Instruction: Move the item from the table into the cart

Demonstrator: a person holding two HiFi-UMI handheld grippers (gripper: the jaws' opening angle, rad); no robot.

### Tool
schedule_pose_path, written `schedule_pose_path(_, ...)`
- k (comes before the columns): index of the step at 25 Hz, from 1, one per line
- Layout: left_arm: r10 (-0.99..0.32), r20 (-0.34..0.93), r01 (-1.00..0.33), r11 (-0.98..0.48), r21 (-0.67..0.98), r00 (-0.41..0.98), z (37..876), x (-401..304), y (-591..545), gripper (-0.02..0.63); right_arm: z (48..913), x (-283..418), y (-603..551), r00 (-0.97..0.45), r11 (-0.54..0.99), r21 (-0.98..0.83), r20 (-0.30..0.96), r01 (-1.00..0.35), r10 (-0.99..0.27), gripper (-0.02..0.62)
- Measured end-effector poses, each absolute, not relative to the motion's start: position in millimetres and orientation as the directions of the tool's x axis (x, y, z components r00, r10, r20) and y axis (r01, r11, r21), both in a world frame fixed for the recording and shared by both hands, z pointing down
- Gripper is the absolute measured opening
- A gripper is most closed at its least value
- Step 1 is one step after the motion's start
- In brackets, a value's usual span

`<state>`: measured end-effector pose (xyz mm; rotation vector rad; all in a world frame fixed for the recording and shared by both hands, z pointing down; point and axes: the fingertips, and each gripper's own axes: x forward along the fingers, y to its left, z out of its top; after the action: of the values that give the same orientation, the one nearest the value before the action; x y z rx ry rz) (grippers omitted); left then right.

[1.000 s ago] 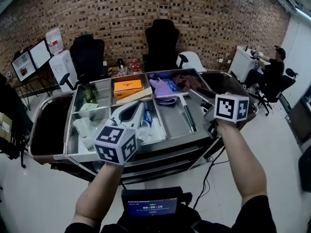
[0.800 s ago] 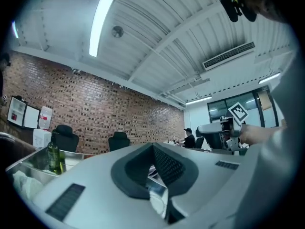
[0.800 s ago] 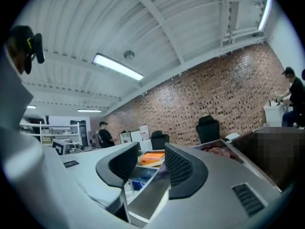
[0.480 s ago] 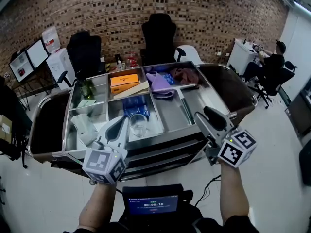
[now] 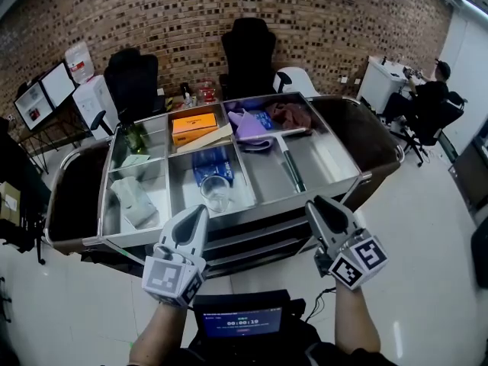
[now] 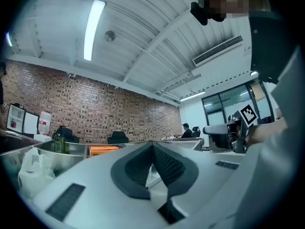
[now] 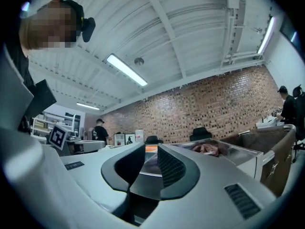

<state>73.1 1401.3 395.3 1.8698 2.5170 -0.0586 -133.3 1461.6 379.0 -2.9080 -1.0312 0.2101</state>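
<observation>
Brick wall [image 5: 229, 14], 2 black office chairs [image 5: 248, 52], white floor [image 5: 427, 227], monitors [image 5: 46, 94], ceiling strip light [image 6: 93, 30]

Brick wall [image 5: 229, 14]: dark and speckled, running across the whole back of the room.
Black office chairs: two high-backed ones against that wall, the centre chair [image 5: 249, 52] and the left chair [image 5: 131, 78].
White chair [image 5: 293, 78]: just right of the centre chair.
Monitors [image 5: 46, 94]: a lit pair at far left, angled.
White desk [image 5: 383, 78]: far right by the wall.
Seated person [image 5: 427, 97]: in dark clothes, at the white desk.
Floor [image 5: 427, 227]: pale and glossy.
Small screen [image 5: 242, 326]: at the bottom edge, dark blue, showing digits.
Ceiling [image 6: 143, 42]: white and ribbed.
Strip light [image 6: 92, 30]: long and lit.
Air vent [image 6: 217, 50]: slatted, to the light's right.
Standing person [image 7: 99, 130]: far off, in dark clothes.
</observation>
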Motion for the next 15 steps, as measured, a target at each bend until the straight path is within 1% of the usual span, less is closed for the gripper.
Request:
schedule_pose_path(3, 0.948, -0.040, 0.949, 0.316, 0.002, -0.315, 403.3, 67.8, 1398.3, 0.000, 387.6, -136.4, 1454.1, 0.765, -0.775, -0.096, -0.127, 0.624, 0.632, 0.078)
schedule_pose_path(4, 0.946, -0.042, 0.946, 0.323, 0.005, -0.323, 405.6, 66.7, 1397.9, 0.000, 390.9, -137.7, 1453.0, 0.757, -0.766, -0.089, -0.123, 0.636, 0.642, 0.048)
schedule_pose_path(5, 0.945, -0.039, 0.946, 0.325, 0.001, -0.325, 407.7, 66.6, 1397.1, 0.000, 393.8, -138.8, 1452.0, 0.748, -0.757, -0.081, -0.118, 0.648, 0.653, 0.003)
schedule_pose_path(9, 0.953, -0.026, 0.953, 0.303, -0.005, -0.303, 411.7, 72.5, 1393.1, 0.000, 399.0, -144.5, 1451.4, 0.734, -0.742, -0.087, -0.114, 0.664, 0.670, 0.003)
schedule_pose_path(15, 0.952, -0.003, 0.951, 0.307, -0.023, -0.307, 418.2, 69.6, 1395.3, 0.000, 403.0, -146.6, 1454.9, 0.735, -0.742, -0.075, -0.103, 0.666, 0.671, 0.003)
